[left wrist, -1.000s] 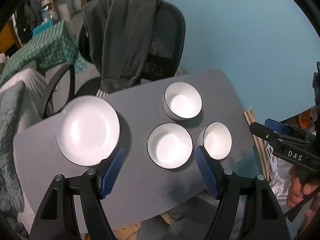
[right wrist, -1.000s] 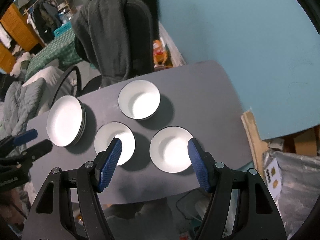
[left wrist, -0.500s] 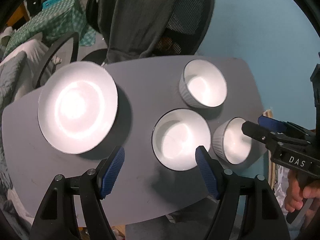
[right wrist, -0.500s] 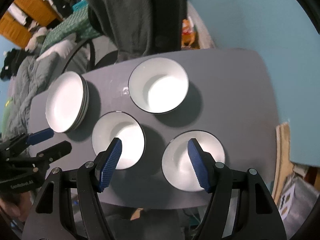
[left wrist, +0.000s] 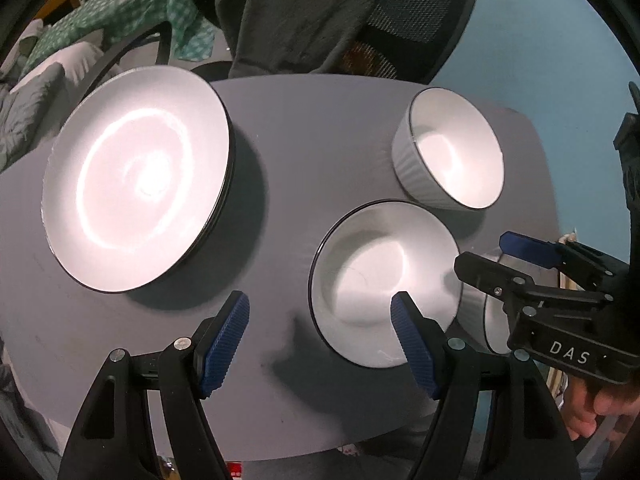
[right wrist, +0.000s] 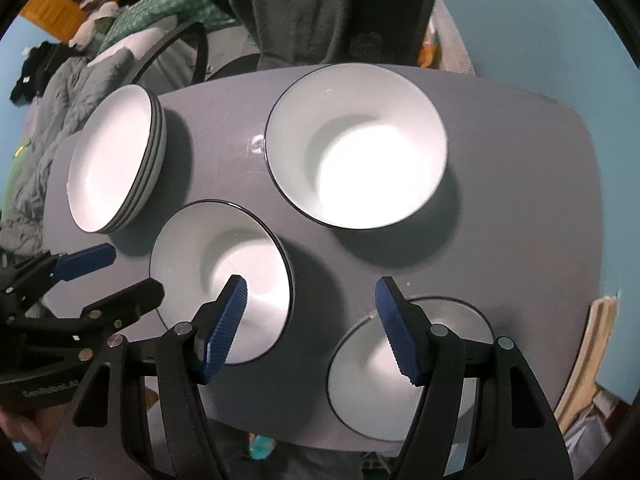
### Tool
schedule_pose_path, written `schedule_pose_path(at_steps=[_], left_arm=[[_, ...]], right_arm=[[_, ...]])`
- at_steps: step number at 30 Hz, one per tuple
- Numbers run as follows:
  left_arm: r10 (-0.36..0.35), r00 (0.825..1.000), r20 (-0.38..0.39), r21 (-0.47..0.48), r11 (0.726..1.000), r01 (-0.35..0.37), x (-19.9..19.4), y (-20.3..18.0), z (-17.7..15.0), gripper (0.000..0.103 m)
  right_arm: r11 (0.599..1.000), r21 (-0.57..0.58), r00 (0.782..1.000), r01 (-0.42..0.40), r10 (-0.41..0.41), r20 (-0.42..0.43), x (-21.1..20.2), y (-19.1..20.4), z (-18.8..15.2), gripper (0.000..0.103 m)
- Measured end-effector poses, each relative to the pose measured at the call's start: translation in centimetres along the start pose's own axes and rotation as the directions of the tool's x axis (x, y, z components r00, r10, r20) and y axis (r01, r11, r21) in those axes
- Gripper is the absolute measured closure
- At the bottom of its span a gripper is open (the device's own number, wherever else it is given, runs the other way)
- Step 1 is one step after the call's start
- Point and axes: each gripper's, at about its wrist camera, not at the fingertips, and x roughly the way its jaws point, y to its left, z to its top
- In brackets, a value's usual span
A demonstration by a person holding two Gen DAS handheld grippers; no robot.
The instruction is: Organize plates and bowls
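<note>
grey table (left wrist: 312, 128) holds plate stack (left wrist: 136, 184), three bowls; left gripper (left wrist: 320, 336), right gripper (right wrist: 312, 320) both spread apart, empty.

grey table (right wrist: 540, 184), plate stack (right wrist: 112, 160), three bowls (right wrist: 356, 148)

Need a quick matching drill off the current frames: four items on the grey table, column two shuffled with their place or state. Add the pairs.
1. plate stack
2. far bowl
3. middle bowl
4. near-right bowl

A. under the right gripper's right finger
B. several nested, table's left end
C. closest to the chair
D. between plates and near-right bowl

Pairs: 1-B, 2-C, 3-D, 4-A
</note>
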Motion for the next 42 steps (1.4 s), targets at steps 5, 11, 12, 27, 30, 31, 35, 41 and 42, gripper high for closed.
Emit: schedule_pose_path(at_steps=[5, 11, 12, 27, 30, 31, 35, 41, 42], left_arm=[[0.004, 1.0, -0.003, -0.025, 1.0, -0.004, 1.6, 0.5, -0.2, 0.028], [-0.009, 1.0, -0.013, -0.056, 0.998, 0.008, 2.9, 0.8, -1.0, 0.028], [-0.011, 1.0, -0.013, -0.061, 0.998, 0.01, 2.9, 0.9, -1.1, 0.028], [-0.041, 0.998, -0.039, -0.115, 0.993, 0.036, 4.5, 1.6, -1.6, 0.044], [-0.05, 0.996, -0.07, -0.129, 0.991, 0.041, 5.2, 1.8, -1.7, 0.057], [-0.05, 0.996, -0.079, -0.129, 0.991, 0.039, 5.4, 1.9, -1.8, 0.059], [-0.037, 0.997, -0.075, -0.11, 0.994, 0.028, 5.2, 1.8, -2.1, 0.064], [-0.089, 0.993, -0.081, -0.138, 0.987, 0.077, 5.0, 2.0, -1.9, 0.081], [-0.096, 0.992, -0.079, -0.147, 0.986, 0.084, 5.0, 2.0, -1.8, 0.083]], right_arm=[[1.0, -0.015, 1.0, -0.017, 0.017, -0.013, 1.1, -0.1, 0.1, 0.035], [0.999, -0.016, 0.998, -0.038, 0.037, -0.053, 2.2, -0.3, -0.1, 0.045], [0.999, -0.016, 0.998, -0.038, 0.037, -0.058, 2.6, 0.1, 0.1, 0.046], [0.996, -0.071, 0.996, -0.045, 0.04, -0.079, 4.1, 1.1, 0.8, 0.069], [0.995, -0.084, 0.995, -0.045, 0.038, -0.091, 4.6, 1.5, 1.0, 0.078], [0.995, -0.087, 0.995, -0.048, 0.04, -0.094, 4.7, 1.5, 1.0, 0.08], [0.993, -0.114, 0.995, -0.029, 0.018, -0.096, 5.1, 1.7, 1.1, 0.085], [0.994, -0.086, 0.993, -0.06, 0.05, -0.111, 5.3, 0.8, 1.3, 0.089], [0.994, -0.09, 0.993, -0.059, 0.049, -0.111, 5.3, 0.8, 1.3, 0.089]])
